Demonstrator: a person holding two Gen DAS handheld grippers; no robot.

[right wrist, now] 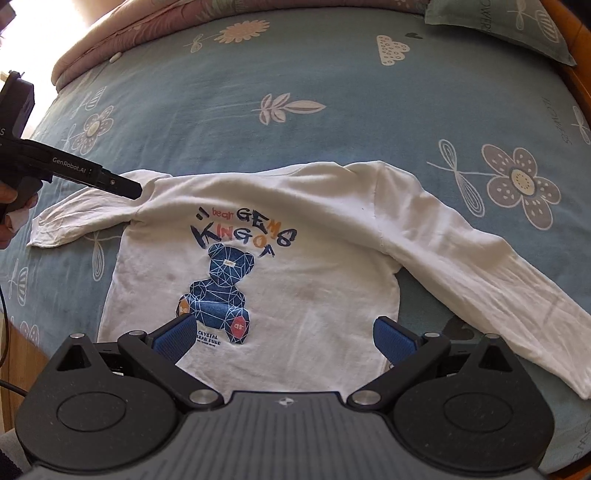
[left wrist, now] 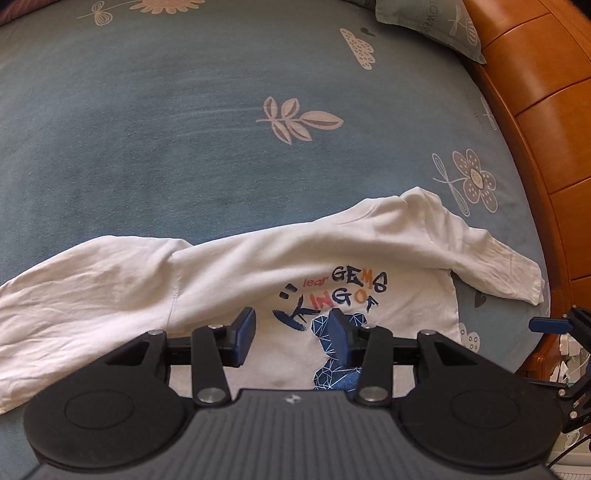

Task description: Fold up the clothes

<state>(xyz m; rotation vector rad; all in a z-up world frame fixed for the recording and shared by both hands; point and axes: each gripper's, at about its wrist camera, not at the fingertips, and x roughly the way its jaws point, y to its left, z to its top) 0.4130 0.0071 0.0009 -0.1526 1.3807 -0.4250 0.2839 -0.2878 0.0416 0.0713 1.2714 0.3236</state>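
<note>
Both grippers, left gripper (left wrist: 291,334) and right gripper (right wrist: 286,338), hover released, holding nothing, above a white shirt (right wrist: 295,266).
It lies print-up, sleeves spread, unfolded, near the bed's (right wrist: 332,92) front edge; every fold remains.

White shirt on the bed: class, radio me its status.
Left gripper open, empty. Right gripper open, empty. White shirt flat, sleeves spread, unfolded. Nothing lying on it.

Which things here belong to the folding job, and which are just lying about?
Job:
- white long-sleeved shirt, spread flat
- left gripper, empty
- right gripper, open, empty

Lying about:
- floral bedsheet
- pillow
- wooden bed frame
</note>
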